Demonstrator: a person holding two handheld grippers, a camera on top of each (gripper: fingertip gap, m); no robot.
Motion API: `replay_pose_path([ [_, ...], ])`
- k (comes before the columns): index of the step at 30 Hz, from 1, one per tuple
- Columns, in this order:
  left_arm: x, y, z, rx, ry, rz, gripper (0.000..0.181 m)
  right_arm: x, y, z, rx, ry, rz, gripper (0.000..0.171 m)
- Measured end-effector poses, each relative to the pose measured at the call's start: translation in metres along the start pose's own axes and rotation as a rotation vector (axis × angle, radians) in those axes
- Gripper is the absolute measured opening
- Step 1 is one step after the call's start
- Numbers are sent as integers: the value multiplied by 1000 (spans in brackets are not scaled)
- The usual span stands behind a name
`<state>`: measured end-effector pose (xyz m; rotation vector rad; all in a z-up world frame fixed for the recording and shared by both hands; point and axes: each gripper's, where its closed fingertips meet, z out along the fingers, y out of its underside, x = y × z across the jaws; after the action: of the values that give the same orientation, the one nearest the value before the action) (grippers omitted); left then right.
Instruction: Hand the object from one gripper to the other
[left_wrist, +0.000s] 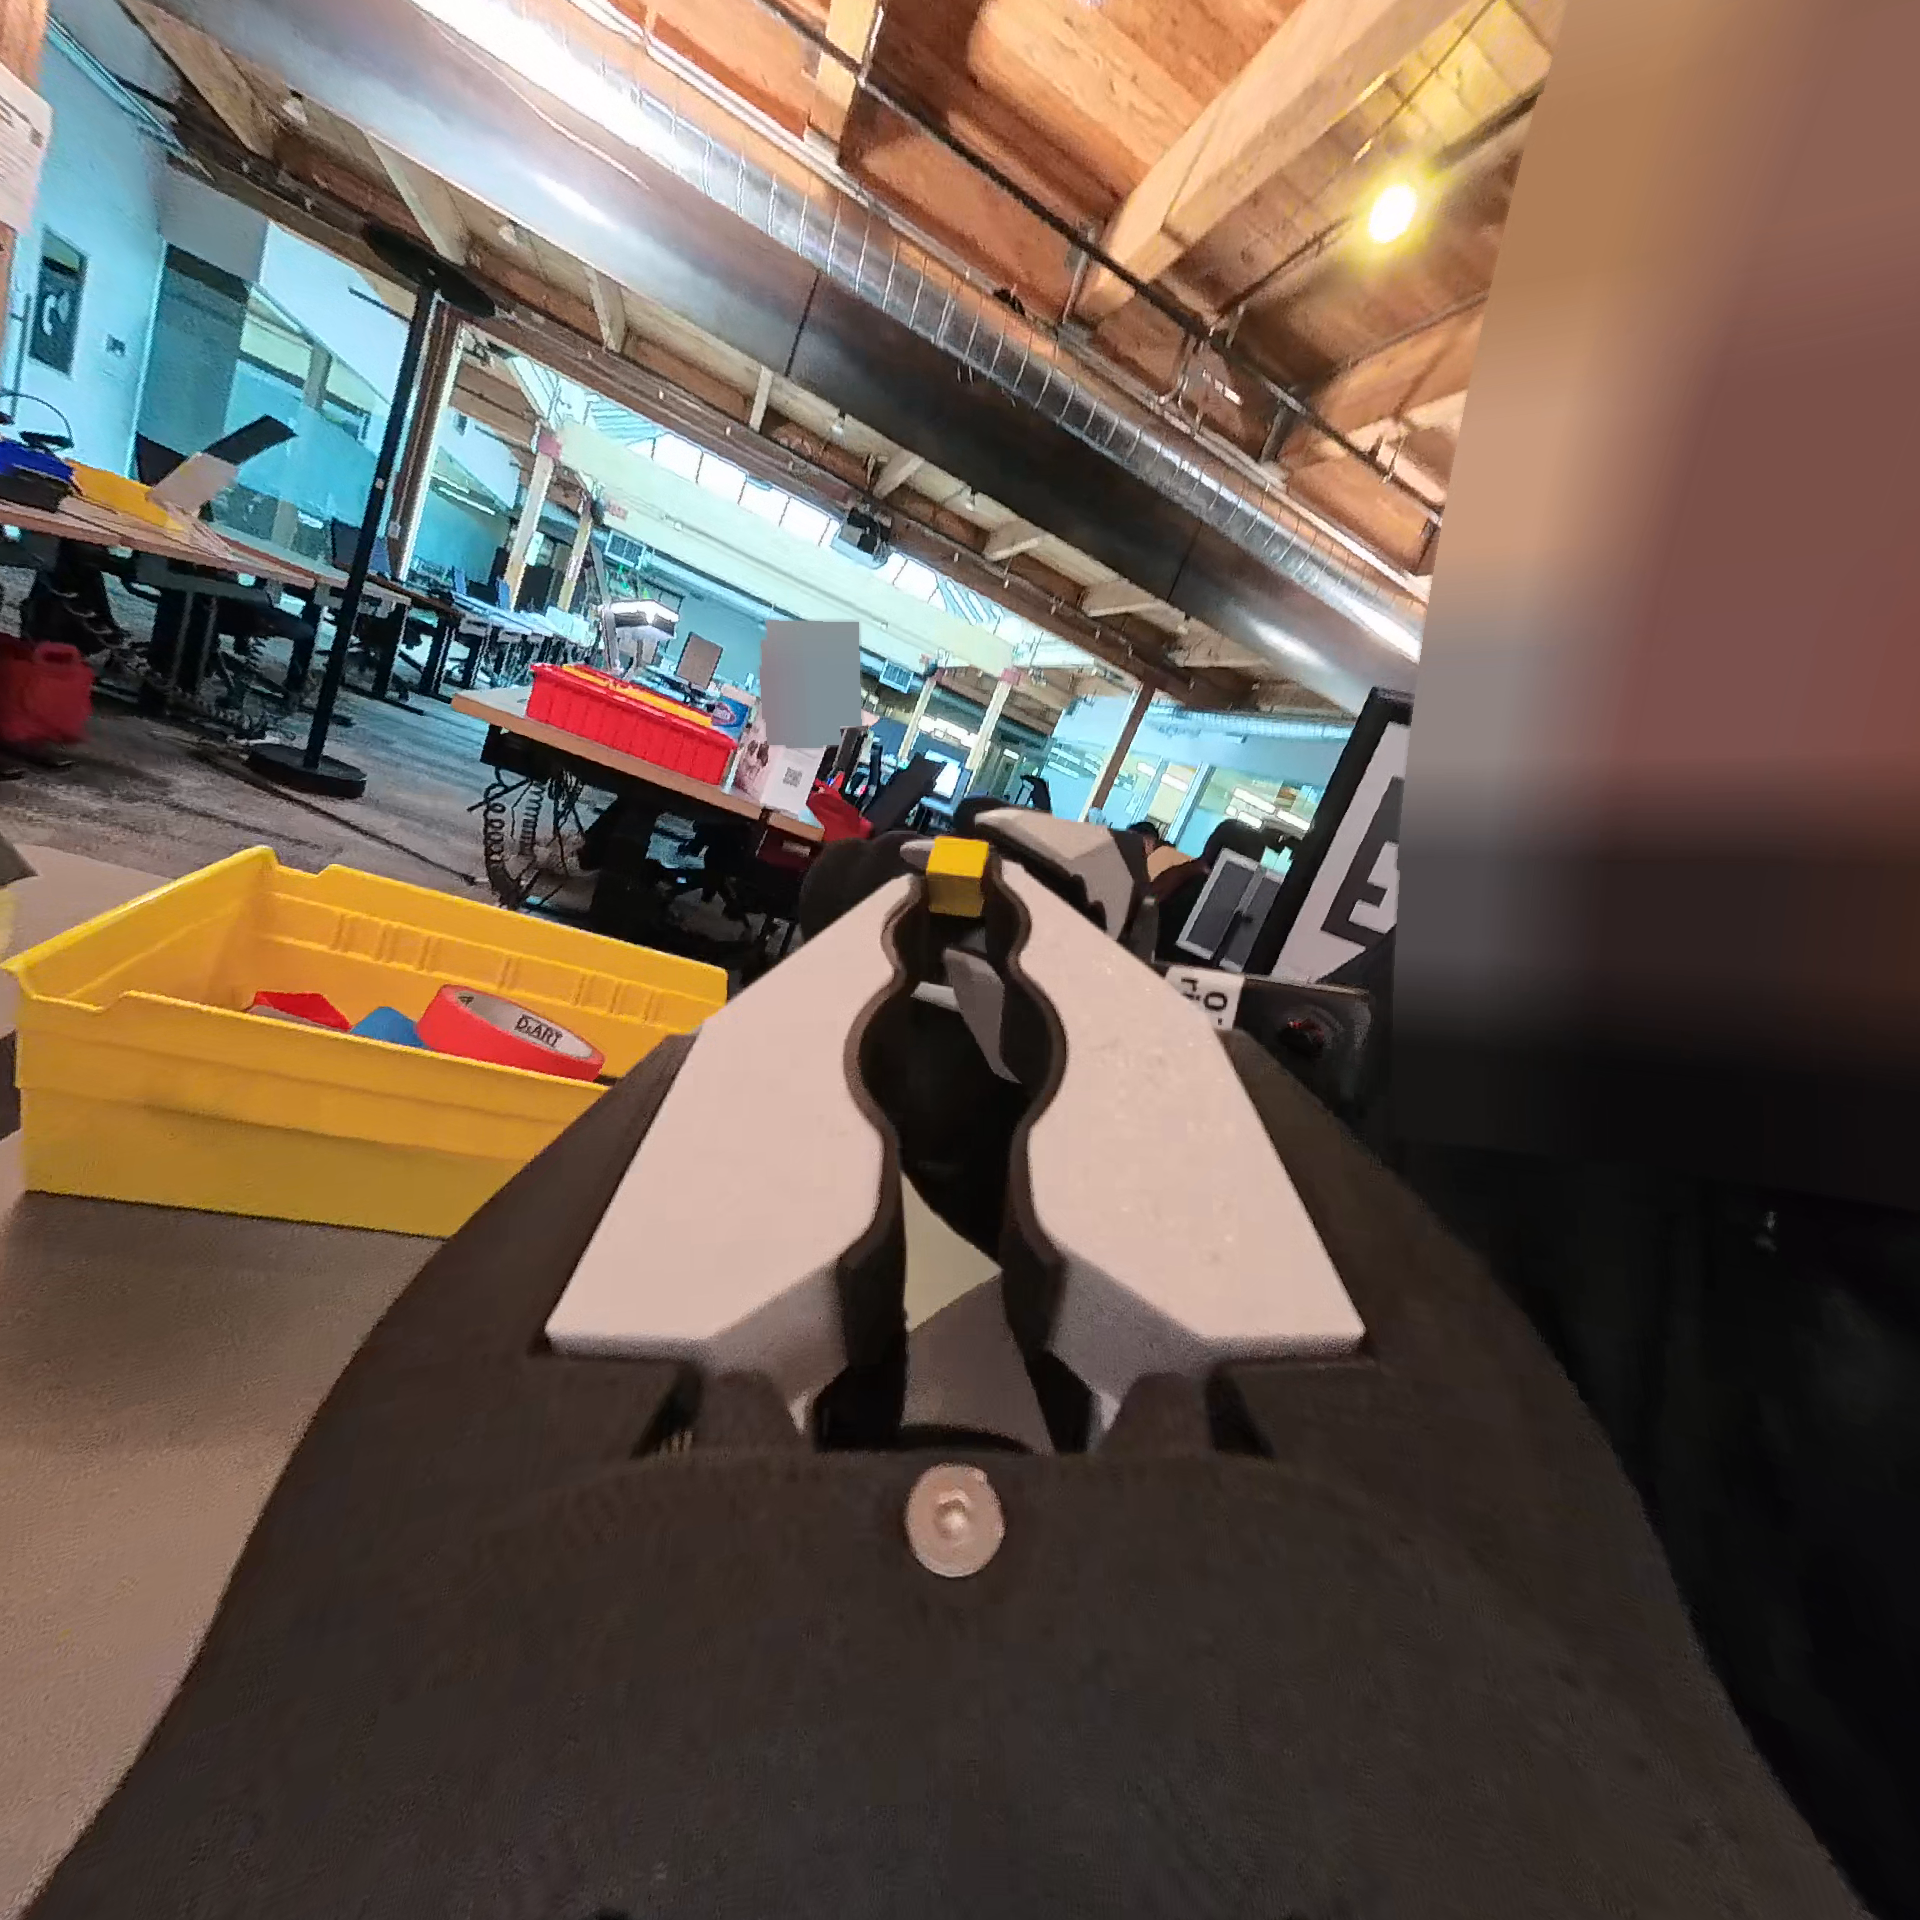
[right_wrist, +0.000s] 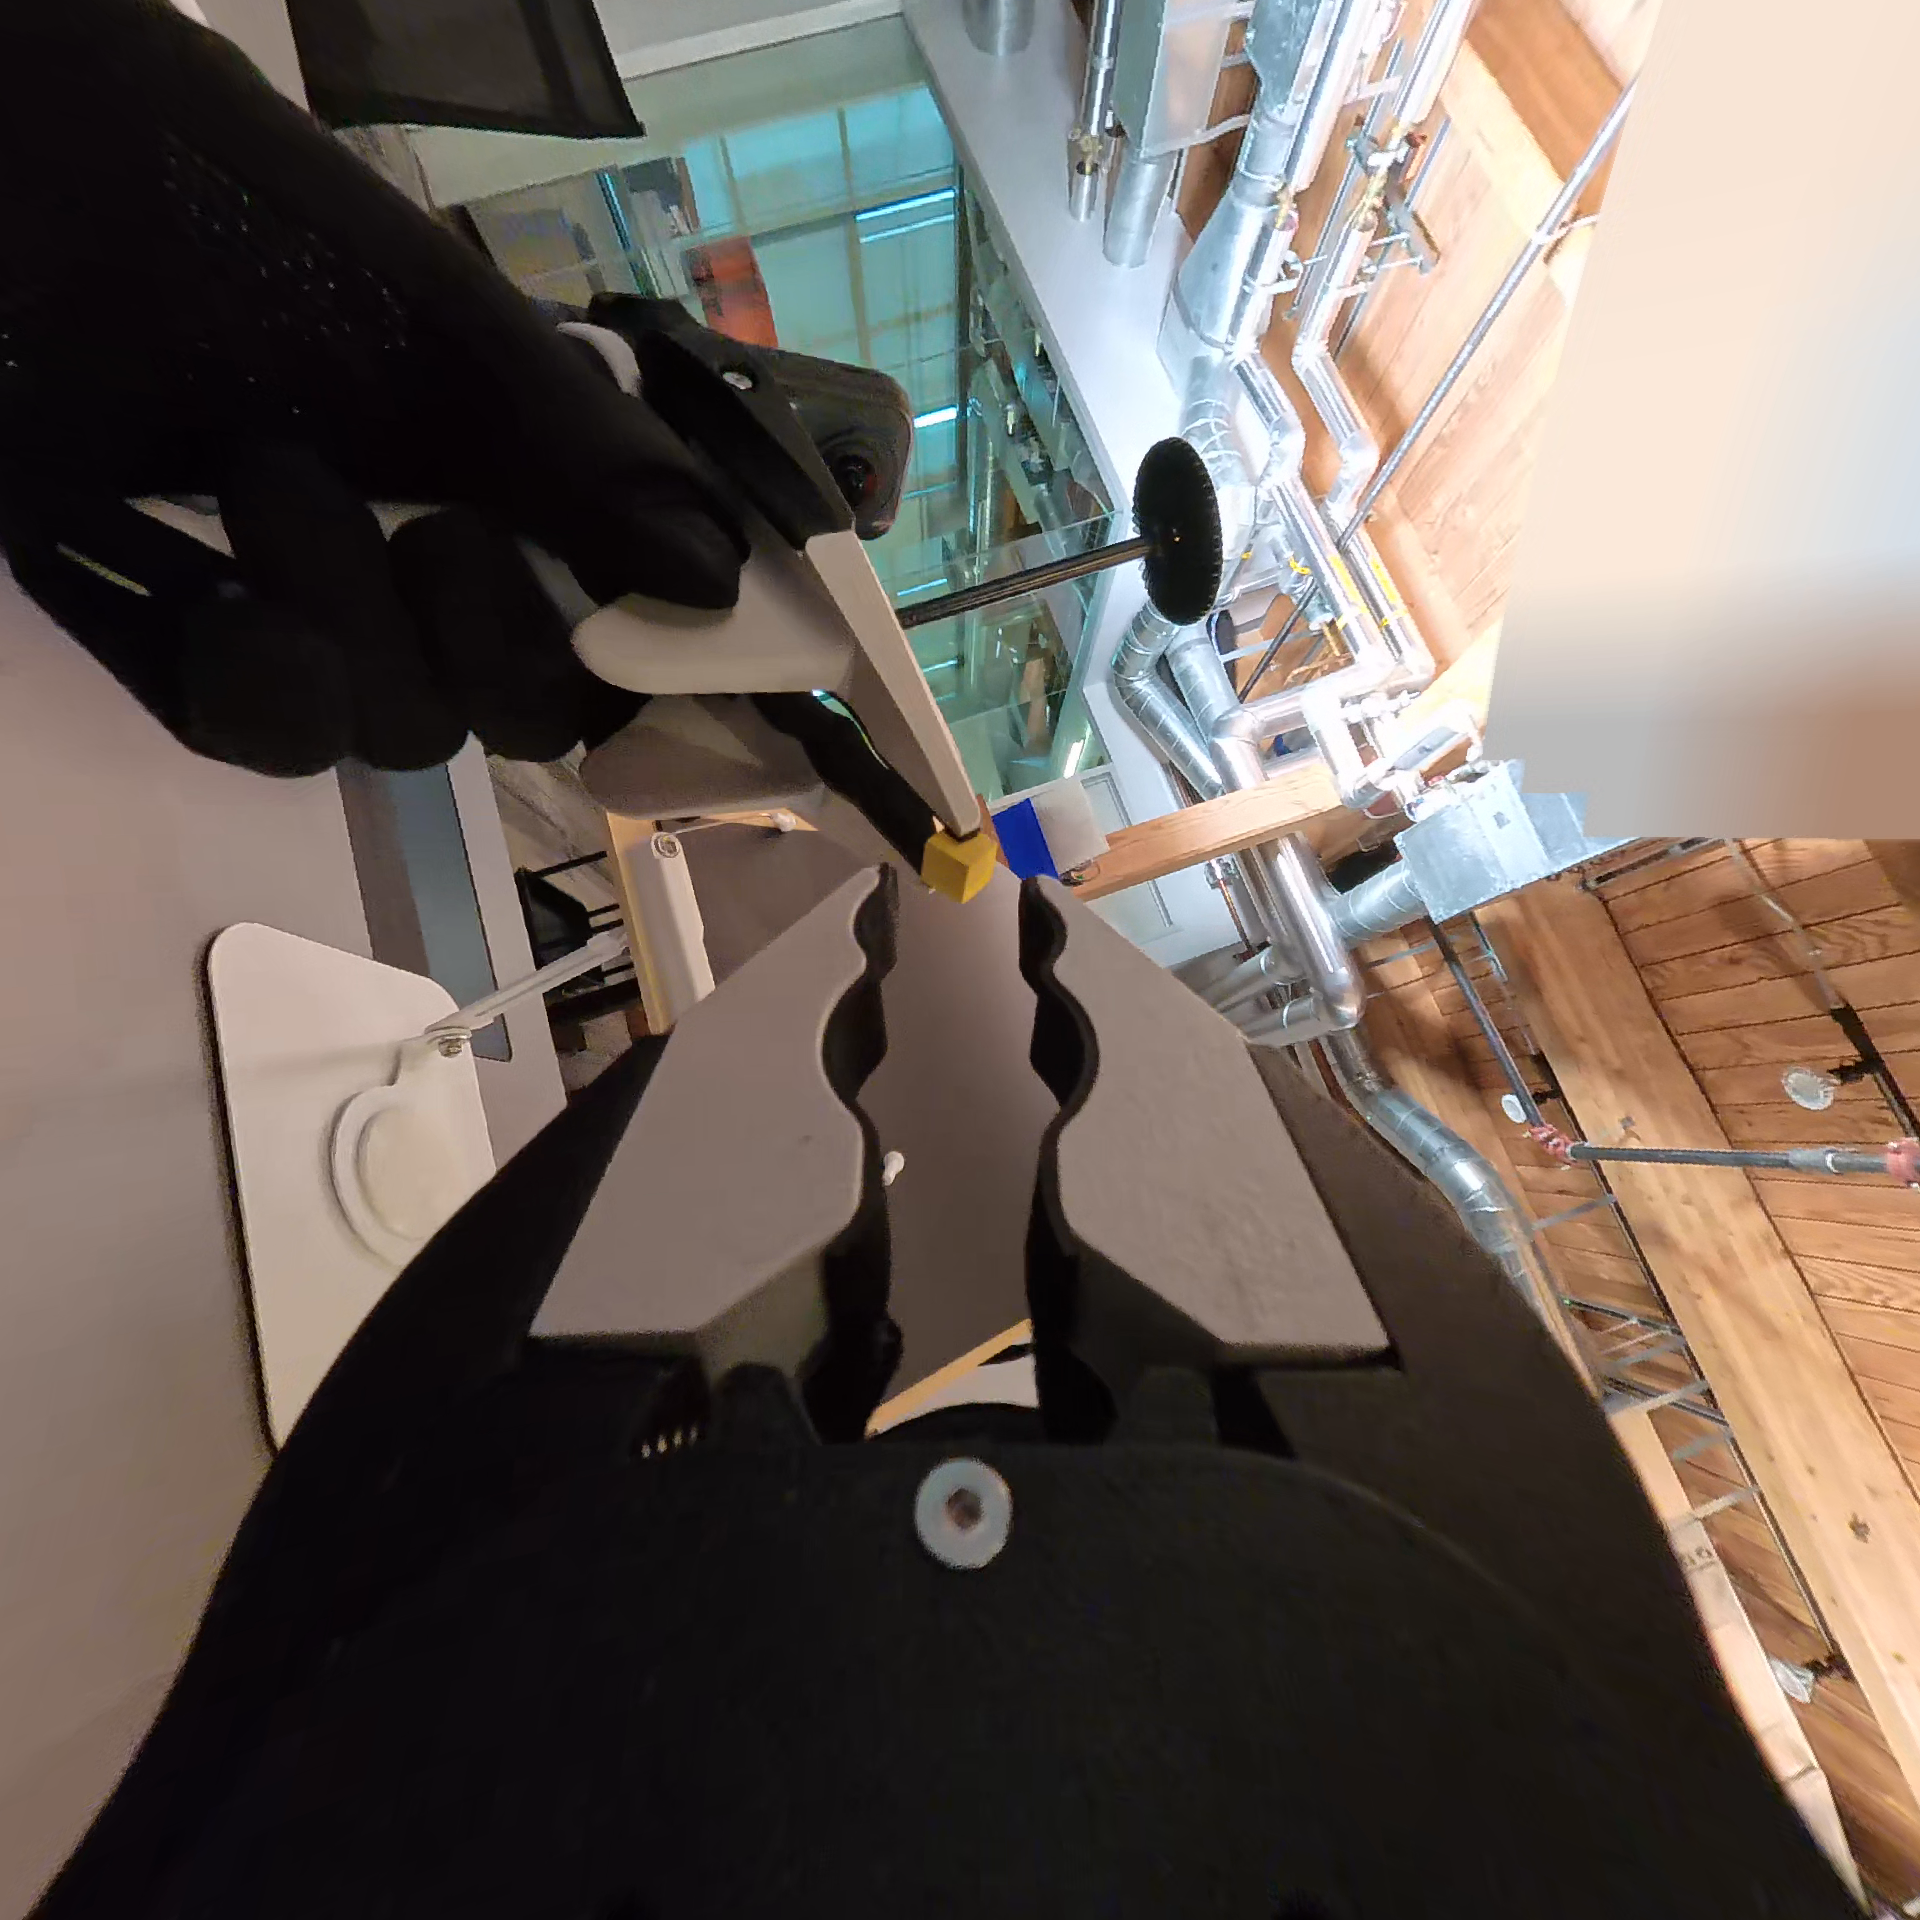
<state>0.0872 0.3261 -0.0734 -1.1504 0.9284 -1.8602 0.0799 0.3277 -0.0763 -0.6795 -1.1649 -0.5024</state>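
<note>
1. Yellow cube (left_wrist: 957, 876) sits pinched at the very tips of the left claw (left_wrist: 954, 902), held in the air above the desk (left_wrist: 156, 1351).
2. Right claw (right_wrist: 956, 902) is spread apart, its tips just beside the cube (right_wrist: 958, 860), not touching.
3. Judgement: slide the right tips around the free faces, close squarely, then release left.
4. Yellow bin (left_wrist: 312, 1101) with a red tape roll (left_wrist: 509, 1031) lies well apart; nothing blocks the approach.
</note>
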Motion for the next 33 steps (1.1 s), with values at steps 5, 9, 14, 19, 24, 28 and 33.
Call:
replay_pose_path([
  [5,0,-1,1,31,13,-23,9,1,2,3,-25,29,-5,17],
  [9,2,-2,2,43,23,-29,9,2,2,4,-25,33,-3,18],
  [14,2,-2,4,62,31,-44,9,4,3,6,-45,52,-1,17],
  [19,2,-1,6,69,35,-52,9,2,4,7,-53,53,-12,15],
  [24,2,-1,5,70,44,-56,9,3,3,6,-48,56,-16,16],
  [28,2,-1,6,68,43,-57,9,3,3,6,-42,51,-17,18],
  [33,1,1,7,66,47,-61,9,0,4,6,-41,32,-17,16],
])
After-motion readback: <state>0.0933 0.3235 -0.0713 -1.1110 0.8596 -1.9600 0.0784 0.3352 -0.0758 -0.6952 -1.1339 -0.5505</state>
